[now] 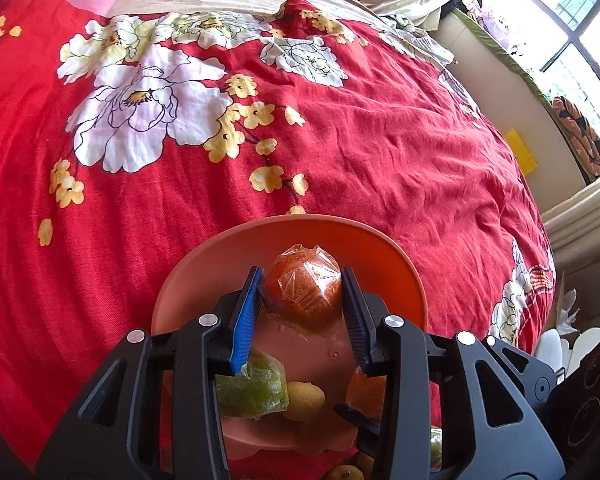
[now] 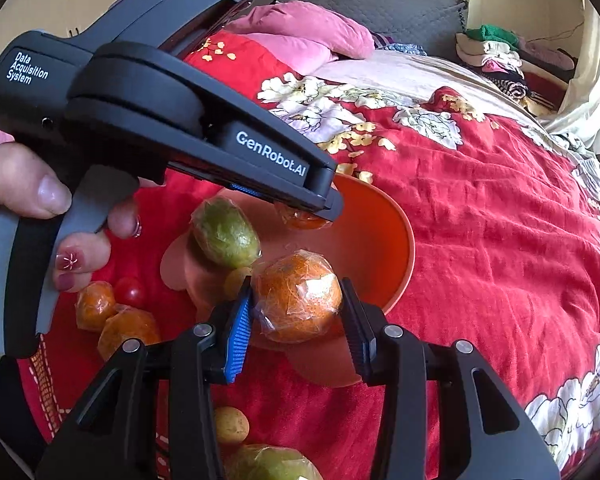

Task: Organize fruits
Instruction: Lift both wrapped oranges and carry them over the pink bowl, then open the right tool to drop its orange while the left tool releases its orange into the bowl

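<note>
Step in hand: you were loading wrapped citrus into the orange bowl (image 2: 396,240), one fruit in each gripper.
Left gripper (image 1: 300,300): you had its blue pads (image 1: 246,320) closed narrow on a plastic-wrapped orange (image 1: 306,292), held just over the bowl's inner floor (image 1: 300,350).
Right gripper (image 2: 296,304): you carried a second wrapped orange (image 2: 296,296) between its fingers, over the near rim of the bowl; from these views the pads looked pressed to its sides.
Already in the bowl: a wrapped green citrus (image 2: 224,236) and a small yellowish fruit (image 2: 238,280) lay on the near side.
Waiting on the bedspread (image 2: 500,220): two wrapped oranges (image 2: 96,304) (image 2: 128,330), a cherry tomato (image 2: 130,291), another small yellow fruit (image 2: 230,424) and a green wrapped fruit (image 2: 272,464) near the bottom edge.
Doing it well: you would have done best to lower each orange until it nearly touched the bowl floor before letting go, since round fruit in slick film will likely roll.
Order: with the left tool (image 2: 180,120) crossing above the bowl, releasing that fruit and clearing first seemed the safer sequence, so the two grippers did not meet.
Placement: the far, bare side of the bowl looked the best landing spot, away from the green citrus.
Risk: loose wrap could have caught on the ribbed pads, so a wide, clean release mattered.
Your hand (image 2: 40,200): it gripped the left tool's handle at the left of the right wrist view.
</note>
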`<state>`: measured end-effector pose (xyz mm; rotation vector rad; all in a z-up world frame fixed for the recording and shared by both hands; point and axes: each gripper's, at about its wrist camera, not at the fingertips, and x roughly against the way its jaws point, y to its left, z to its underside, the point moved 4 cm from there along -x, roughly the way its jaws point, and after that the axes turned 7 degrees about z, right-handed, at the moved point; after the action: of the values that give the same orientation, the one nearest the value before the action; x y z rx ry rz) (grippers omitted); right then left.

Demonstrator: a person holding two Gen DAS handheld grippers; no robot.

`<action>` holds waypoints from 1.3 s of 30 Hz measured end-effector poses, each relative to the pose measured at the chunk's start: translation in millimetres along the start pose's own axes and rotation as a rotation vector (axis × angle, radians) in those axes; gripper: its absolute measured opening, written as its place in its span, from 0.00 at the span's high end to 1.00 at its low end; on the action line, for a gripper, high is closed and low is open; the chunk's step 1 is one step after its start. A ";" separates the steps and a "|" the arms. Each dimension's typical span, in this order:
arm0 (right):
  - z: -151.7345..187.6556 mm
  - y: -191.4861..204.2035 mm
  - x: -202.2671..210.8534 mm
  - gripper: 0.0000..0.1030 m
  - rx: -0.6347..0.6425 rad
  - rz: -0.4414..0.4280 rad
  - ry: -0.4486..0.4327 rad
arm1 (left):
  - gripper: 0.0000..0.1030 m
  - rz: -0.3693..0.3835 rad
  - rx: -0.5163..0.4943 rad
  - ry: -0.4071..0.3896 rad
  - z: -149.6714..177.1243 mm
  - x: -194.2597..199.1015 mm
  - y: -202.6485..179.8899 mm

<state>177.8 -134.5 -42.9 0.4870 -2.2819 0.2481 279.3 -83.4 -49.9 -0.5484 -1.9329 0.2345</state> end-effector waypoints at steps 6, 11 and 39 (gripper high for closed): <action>0.8 -1.2 -0.7 0.60 -0.001 0.005 -0.002 | 0.70 -0.001 0.003 0.001 -0.2 -1.2 -0.3; 2.5 -4.7 -0.4 0.59 -0.022 0.000 -0.002 | 0.70 -0.003 0.004 0.002 -0.2 -1.5 0.0; 10.6 -18.8 33.5 0.44 -0.133 -0.030 -0.038 | 0.68 -0.011 0.008 -0.010 0.0 -0.1 -1.2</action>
<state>157.8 -163.9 -25.1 0.4604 -2.3082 0.0724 279.0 -84.4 -49.5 -0.5322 -1.9433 0.2375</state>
